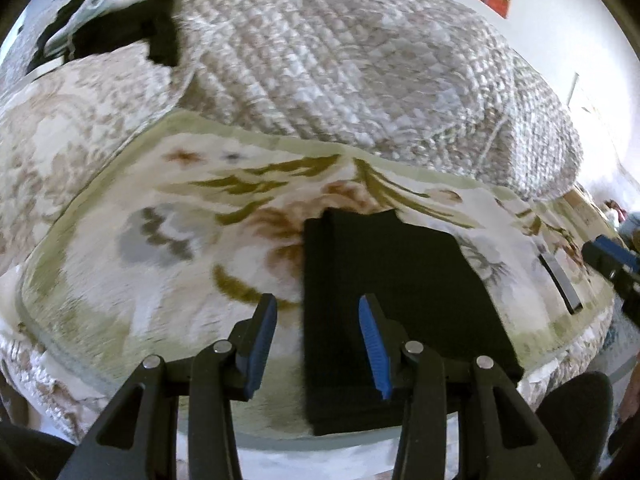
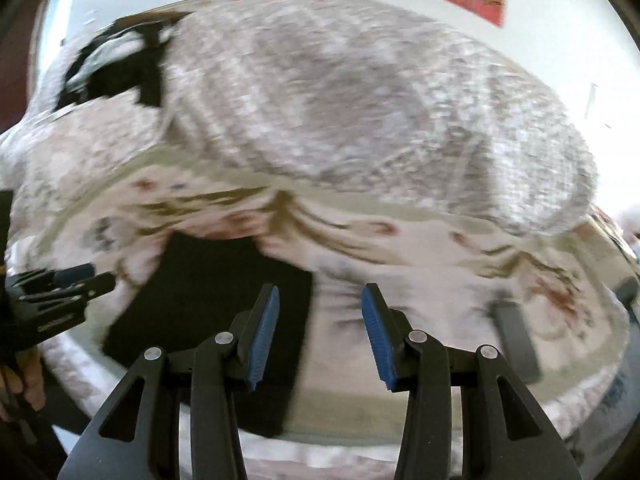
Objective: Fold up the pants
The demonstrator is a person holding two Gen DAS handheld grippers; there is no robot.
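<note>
The pants are lying folded into a flat black rectangle on the floral mat on the bed. Both the left hand-held gripper and the right hand-held gripper are hovering spread and empty. A low-passing finger could be snagging the top layer, undoing the fold.

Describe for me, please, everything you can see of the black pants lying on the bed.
The black pants are folded into a compact, flat rectangle of plain, matte cloth, with stacked layers stepping along their left and far edges. They lie near the front edge of the floral blanket. Both grippers stand open above them, gripping nothing.
</note>
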